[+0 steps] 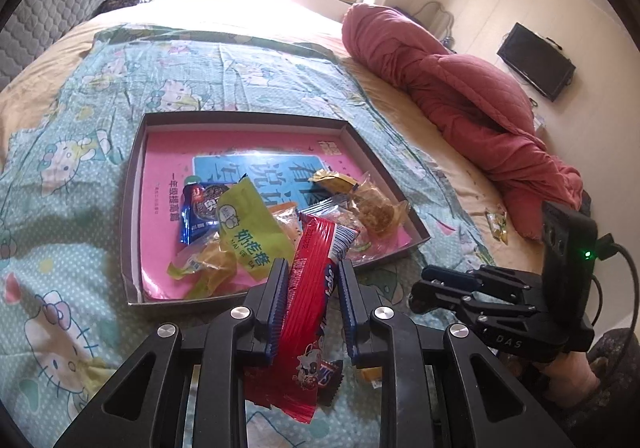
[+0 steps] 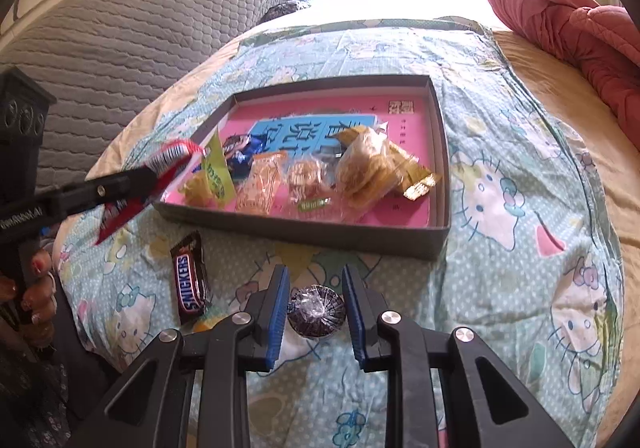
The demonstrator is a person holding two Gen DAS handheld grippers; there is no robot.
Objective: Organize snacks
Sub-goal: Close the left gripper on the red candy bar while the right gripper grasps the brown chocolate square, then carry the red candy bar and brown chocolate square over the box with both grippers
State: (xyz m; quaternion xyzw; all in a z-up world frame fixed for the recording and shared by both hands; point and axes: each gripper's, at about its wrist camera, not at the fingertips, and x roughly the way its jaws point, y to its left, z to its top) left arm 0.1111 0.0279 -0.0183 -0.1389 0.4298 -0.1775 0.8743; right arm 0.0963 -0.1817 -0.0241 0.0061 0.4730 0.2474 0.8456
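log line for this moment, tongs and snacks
left tongs: shut on red wrapper | right tongs: shut on round dark snack | snickers: on blanket | box: part filled

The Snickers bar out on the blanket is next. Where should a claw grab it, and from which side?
Grip the Snickers bar across its narrow width at mid-length, coming from above. It lies flat on the cartoon blanket, long axis running roughly toward the tray, so the long edges are the ones to pinch. Its near end touches a yellow snack; stay clear of that end.
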